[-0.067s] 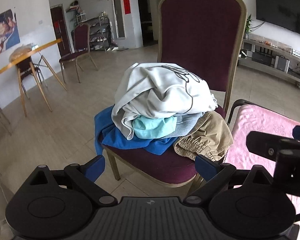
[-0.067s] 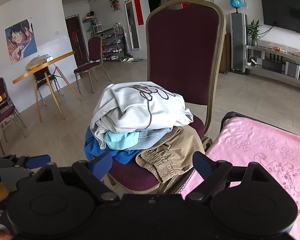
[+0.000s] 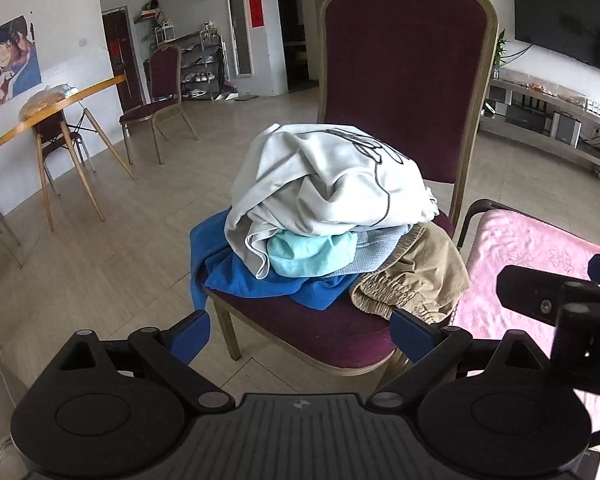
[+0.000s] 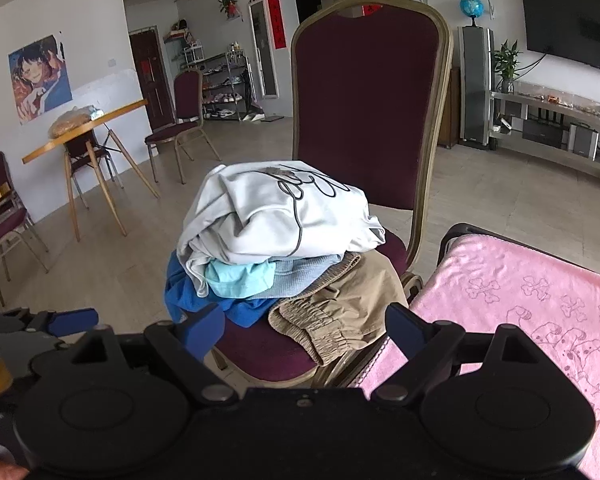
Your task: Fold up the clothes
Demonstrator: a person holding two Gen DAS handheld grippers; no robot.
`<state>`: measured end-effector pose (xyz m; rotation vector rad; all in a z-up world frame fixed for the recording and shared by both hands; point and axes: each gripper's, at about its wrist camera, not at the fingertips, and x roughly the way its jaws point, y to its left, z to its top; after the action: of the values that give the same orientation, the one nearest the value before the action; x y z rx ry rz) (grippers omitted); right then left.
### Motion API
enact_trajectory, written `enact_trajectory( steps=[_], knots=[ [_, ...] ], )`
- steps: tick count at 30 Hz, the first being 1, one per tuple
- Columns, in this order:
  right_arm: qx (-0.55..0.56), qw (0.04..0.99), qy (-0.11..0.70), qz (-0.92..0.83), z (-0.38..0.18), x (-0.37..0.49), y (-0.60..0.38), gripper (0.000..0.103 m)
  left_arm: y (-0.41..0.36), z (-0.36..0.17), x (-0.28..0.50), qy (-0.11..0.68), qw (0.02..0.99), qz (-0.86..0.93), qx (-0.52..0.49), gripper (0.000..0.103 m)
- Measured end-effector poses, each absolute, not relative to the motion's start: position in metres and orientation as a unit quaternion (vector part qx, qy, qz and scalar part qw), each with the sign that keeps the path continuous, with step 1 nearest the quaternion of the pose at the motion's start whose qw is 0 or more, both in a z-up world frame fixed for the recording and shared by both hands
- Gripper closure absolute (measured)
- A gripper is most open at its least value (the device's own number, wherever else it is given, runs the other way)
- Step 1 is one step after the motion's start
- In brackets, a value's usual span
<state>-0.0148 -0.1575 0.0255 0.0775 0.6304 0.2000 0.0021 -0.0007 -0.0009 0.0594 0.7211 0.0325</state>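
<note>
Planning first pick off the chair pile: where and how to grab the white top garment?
Take the white garment at its loose hanging fold on the near left edge, coming from the front with the open left gripper. It lies topmost, and that flap droops free of the teal piece beneath.

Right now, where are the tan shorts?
In both views, the tan shorts lie on the chair seat's right front, partly under the pile, beside the pink cloth.

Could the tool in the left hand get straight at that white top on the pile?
Probably yes. The left tool is open and empty, and the white top lies uppermost on the chair with nothing over it or between them.
</note>
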Motion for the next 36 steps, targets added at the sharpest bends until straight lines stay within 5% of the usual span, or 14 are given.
enact_trajectory(
  steps=[36],
  knots=[
    [0.072,0.938,0.325,0.097,0.010,-0.008,-0.160,0.015,-0.004,-0.017,0.009,0.356,0.933,0.021,0.040,0.005]
  ],
)
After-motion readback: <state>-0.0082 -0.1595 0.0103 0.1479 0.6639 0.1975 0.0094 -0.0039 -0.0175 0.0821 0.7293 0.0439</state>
